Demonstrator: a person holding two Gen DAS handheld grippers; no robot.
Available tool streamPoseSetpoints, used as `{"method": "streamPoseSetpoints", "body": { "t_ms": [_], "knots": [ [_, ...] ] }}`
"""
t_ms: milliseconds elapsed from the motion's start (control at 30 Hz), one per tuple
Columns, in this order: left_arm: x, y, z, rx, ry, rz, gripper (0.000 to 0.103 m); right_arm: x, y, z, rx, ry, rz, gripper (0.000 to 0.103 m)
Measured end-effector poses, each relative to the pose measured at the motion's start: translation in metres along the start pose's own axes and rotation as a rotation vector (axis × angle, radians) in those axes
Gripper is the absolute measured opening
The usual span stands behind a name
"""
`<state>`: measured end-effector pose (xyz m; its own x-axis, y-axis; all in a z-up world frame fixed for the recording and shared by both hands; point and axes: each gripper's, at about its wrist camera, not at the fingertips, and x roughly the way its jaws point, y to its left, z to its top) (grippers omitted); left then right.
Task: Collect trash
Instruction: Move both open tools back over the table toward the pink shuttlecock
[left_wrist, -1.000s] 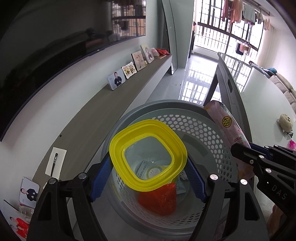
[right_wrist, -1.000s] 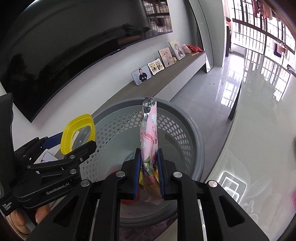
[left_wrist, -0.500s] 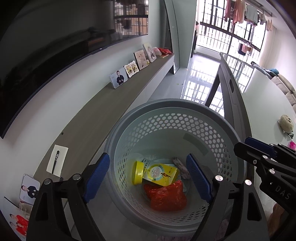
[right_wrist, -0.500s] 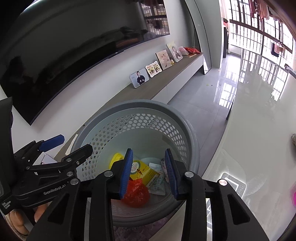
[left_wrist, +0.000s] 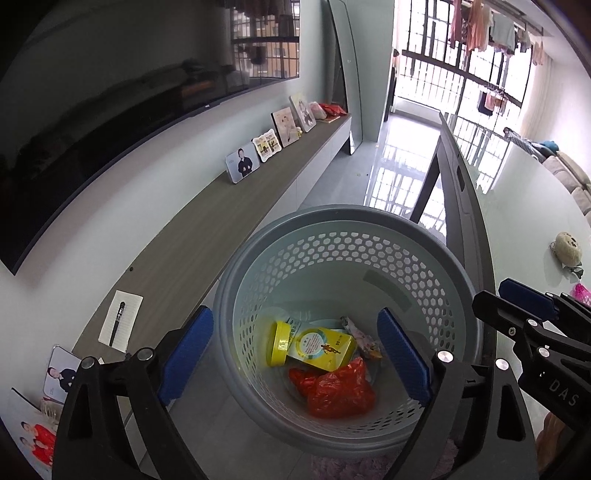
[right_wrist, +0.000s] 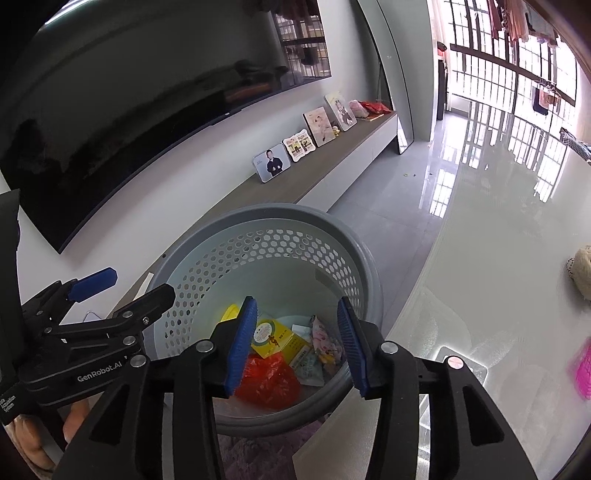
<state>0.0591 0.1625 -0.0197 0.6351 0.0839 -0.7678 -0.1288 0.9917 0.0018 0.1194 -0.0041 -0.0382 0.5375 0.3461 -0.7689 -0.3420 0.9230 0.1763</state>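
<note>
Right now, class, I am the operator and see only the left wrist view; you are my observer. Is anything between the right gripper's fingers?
Observer: No. The right wrist view shows the right gripper with jaws opening and nothing between them, above the basket.
Operator: Does any view show who holds the left gripper?
Observer: Partly. In the right wrist view a hand shows under the left gripper, whose jaws are opening, empty.
</note>
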Motion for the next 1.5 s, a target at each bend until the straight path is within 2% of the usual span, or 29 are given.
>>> {"method": "streamPoseSetpoints", "body": {
  "t_ms": [133, 333, 533, 900, 1300, 1500],
  "knots": [
    [-0.008, -0.004, -0.001, 0.005, -0.015, -0.006, 0.094, -0.013, -0.004, -0.004, 0.013, -0.023, -0.012, 0.052],
    [-0.019, -0.019, -0.003, 0.031, -0.037, -0.026, 0.095, -0.036, -0.020, -0.014, 0.050, -0.052, -0.055, 0.058],
    [-0.028, -0.044, -0.004, 0.073, -0.050, -0.055, 0.095, -0.061, -0.049, -0.032, 0.114, -0.071, -0.113, 0.058],
    [-0.042, -0.124, -0.009, 0.174, -0.059, -0.188, 0.096, -0.125, -0.117, -0.071, 0.236, -0.122, -0.258, 0.058],
    [-0.061, -0.225, -0.017, 0.288, -0.055, -0.297, 0.096, -0.190, -0.197, -0.118, 0.373, -0.176, -0.374, 0.059],
    [-0.069, -0.270, -0.024, 0.338, -0.050, -0.323, 0.096, -0.211, -0.233, -0.134, 0.412, -0.193, -0.408, 0.059]
  ]
}}
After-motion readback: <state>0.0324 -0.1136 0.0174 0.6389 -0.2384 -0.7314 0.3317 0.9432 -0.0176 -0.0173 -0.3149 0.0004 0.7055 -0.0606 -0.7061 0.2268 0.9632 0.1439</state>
